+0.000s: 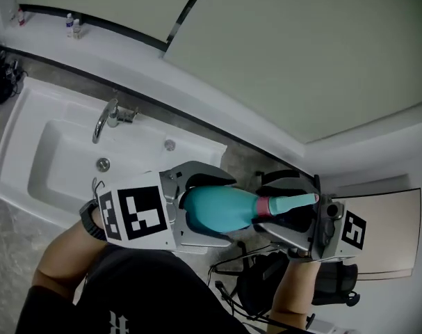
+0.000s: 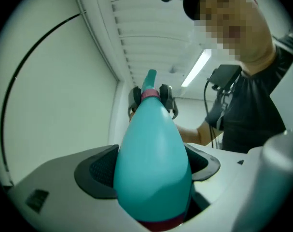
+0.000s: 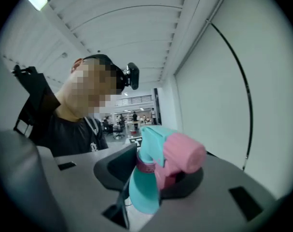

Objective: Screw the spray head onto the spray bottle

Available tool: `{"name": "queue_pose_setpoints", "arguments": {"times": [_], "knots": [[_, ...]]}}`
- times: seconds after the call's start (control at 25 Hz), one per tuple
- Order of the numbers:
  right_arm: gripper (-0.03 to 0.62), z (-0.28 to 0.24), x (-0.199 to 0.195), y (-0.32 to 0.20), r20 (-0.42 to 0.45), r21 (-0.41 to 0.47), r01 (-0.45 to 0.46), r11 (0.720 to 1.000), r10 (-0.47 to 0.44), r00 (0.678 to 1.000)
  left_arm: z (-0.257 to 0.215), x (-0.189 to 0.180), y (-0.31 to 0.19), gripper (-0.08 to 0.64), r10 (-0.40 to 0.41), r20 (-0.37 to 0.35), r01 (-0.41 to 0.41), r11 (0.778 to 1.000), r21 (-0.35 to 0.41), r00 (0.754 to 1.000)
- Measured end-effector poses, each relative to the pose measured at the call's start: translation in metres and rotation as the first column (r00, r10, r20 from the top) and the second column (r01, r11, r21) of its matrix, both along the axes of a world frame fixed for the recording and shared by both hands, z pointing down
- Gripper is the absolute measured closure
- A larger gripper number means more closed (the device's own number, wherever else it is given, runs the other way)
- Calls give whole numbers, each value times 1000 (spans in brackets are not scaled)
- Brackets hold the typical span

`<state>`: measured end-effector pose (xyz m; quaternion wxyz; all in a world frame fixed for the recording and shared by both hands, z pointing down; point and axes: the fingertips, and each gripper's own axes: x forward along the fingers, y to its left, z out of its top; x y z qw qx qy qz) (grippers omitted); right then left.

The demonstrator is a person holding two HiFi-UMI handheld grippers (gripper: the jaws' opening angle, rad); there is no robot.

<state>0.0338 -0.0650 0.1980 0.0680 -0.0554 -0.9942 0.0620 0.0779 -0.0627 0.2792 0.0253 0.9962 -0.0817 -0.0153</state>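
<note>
Head view, left tool: the left tool (image 1: 223, 211) is closed round the fat body of the teal spray bottle (image 1: 209, 211), one jaw on each side.
Head view, right tool: the right tool (image 1: 273, 207) faces it, jaws at a middling width, clamped on the spray head (image 1: 292, 202).
Head view, bottle's place: it lies level in the air between the two tools, near the white sink (image 1: 30, 152) and its faucet (image 1: 105, 119); the pink collar sits at the bottle's neck.
Left gripper view, left tool: both pads of the left tool (image 2: 151, 170) press the spray bottle (image 2: 153, 158), which points away toward the right tool (image 2: 151, 99).
Left gripper view, head: the spray head (image 2: 150, 79) sits at the bottle's far tip.
Right gripper view, right tool: the right tool (image 3: 153, 178) grips the pink-and-teal spray head (image 3: 177, 153) between its dark pads, with the trigger hanging down.
</note>
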Motion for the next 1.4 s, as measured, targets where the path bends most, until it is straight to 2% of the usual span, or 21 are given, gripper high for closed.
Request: {"name": "queue_pose_setpoints", "arguments": {"times": [0.08, 0.16, 0.24, 0.28, 0.36, 0.48, 0.52, 0.56, 0.6, 0.64, 0.72, 0.76, 0.8, 0.92, 0.96, 1.0, 1.04, 1.16, 1.24, 1.28, 1.4], "knots": [[442, 5, 7, -9, -22, -17, -97, 995, 96, 995, 4, -2, -11, 156, -133, 83, 129, 990, 57, 988], [442, 8, 11, -16, -20, -12, -140, 990, 140, 990, 8, -4, -21, 156, -249, 163, 230, 965, 129, 955], [442, 12, 14, -22, -25, -10, -184, 983, 184, 983, 9, -9, -30, 156, -365, 225, 320, 923, 212, 904], [442, 13, 14, -26, -28, -21, -228, 973, 228, 973, 9, -13, -35, 156, -434, 247, 372, 891, 260, 866], [441, 14, 14, -38, -28, -70, -360, 930, 359, 933, 9, -21, -46, 156, -585, 266, 481, 797, 367, 766], [441, 18, 15, -54, -16, -142, -568, 811, 572, 820, 9, -32, -60, 156, -774, 220, 604, 609, 515, 593], [442, 19, 16, -57, -5, -152, -617, 772, 624, 782, 11, -34, -62, 156, -807, 197, 625, 563, 541, 556], [442, 20, 16, -58, 11, -151, -648, 746, 657, 754, 12, -34, -64, 156, -823, 178, 638, 537, 551, 539], [442, 20, 16, -56, 35, -139, -659, 739, 669, 742, 13, -34, -64, 156, -824, 166, 645, 535, 546, 542], [442, 19, 15, -53, 61, -117, -651, 750, 660, 749, 14, -33, -64, 156, -811, 163, 645, 554, 527, 562], [442, 16, 14, -47, 101, -69, -598, 799, 602, 792, 13, -30, -63, 156, -778, 160, 633, 596, 494, 608], [442, 14, 14, -44, 115, -51, -570, 820, 572, 812, 11, -30, -61, 156, -778, 151, 630, 591, 504, 610], [441, 11, 14, -40, 132, -34, -551, 834, 551, 824, 7, -30, -59, 156, -789, 136, 632, 570, 525, 600], [440, 3, 15, -31, 190, 21, -553, 833, 540, 820, -2, -33, -56, 156, -828, 88, 644, 493, 585, 553], [440, 4, 16, -31, 198, 25, -562, 826, 547, 813, -1, -33, -56, 156, -834, 87, 643, 482, 595, 545], [440, 6, 16, -32, 196, 22, -570, 821, 556, 808, 2, -33, -57, 156, -833, 95, 640, 486, 595, 545], [440, 9, 17, -33, 189, 14, -576, 817, 564, 804, 6, -32, -59, 156, -823, 111, 636, 509, 579, 557], [440, 17, 21, -37, 154, -24, -580, 815, 576, 803, 22, -26, -61, 156, -740, 169, 621, 647, 442, 651], [440, 21, 24, -40, 134, -66, -571, 818, 574, 808, 28, -26, -63, 156, -685, 192, 604, 717, 348, 703], [440, 21, 26, -41, 130, -96, -565, 820, 573, 809, 31, -27, -64, 156, -670, 203, 599, 734, 320, 714], [440, 23, 31, -42, 123, -173, -554, 814, 576, 808, 36, -34, -69, 156, -656, 245, 588, 752, 298, 714]]}}
